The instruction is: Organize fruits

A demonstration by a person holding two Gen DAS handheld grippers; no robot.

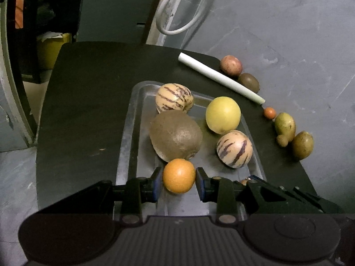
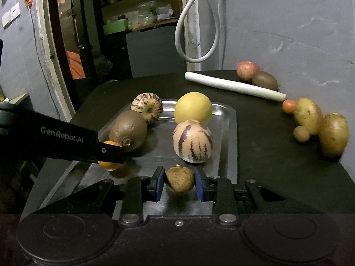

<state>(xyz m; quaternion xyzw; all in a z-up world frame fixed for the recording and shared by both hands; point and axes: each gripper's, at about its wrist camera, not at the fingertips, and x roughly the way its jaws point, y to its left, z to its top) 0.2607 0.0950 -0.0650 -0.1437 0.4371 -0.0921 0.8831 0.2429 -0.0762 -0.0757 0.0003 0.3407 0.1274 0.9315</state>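
Observation:
My left gripper (image 1: 178, 179) is shut on a small orange fruit (image 1: 178, 175), held over the near end of the metal tray (image 1: 133, 115). My right gripper (image 2: 179, 180) is shut on a small brown round fruit (image 2: 180, 179) above the tray's near edge (image 2: 230, 146). The left gripper's arm (image 2: 66, 141) shows at the left of the right wrist view, the orange fruit (image 2: 108, 165) half hidden behind it. On the tray lie a large kiwi (image 1: 176, 135), two striped pepino melons (image 1: 174, 97) (image 1: 234, 149) and a yellow round fruit (image 1: 223, 114).
On the dark table (image 1: 84, 102) to the right of the tray lie a white stick (image 1: 221, 78), a reddish fruit (image 1: 231, 65), a kiwi (image 1: 249, 82), a tiny orange fruit (image 1: 269, 112) and several yellow-green and brown fruits (image 1: 286, 126). A grey wall (image 1: 299, 33) stands behind, with a white cable loop (image 1: 177, 22).

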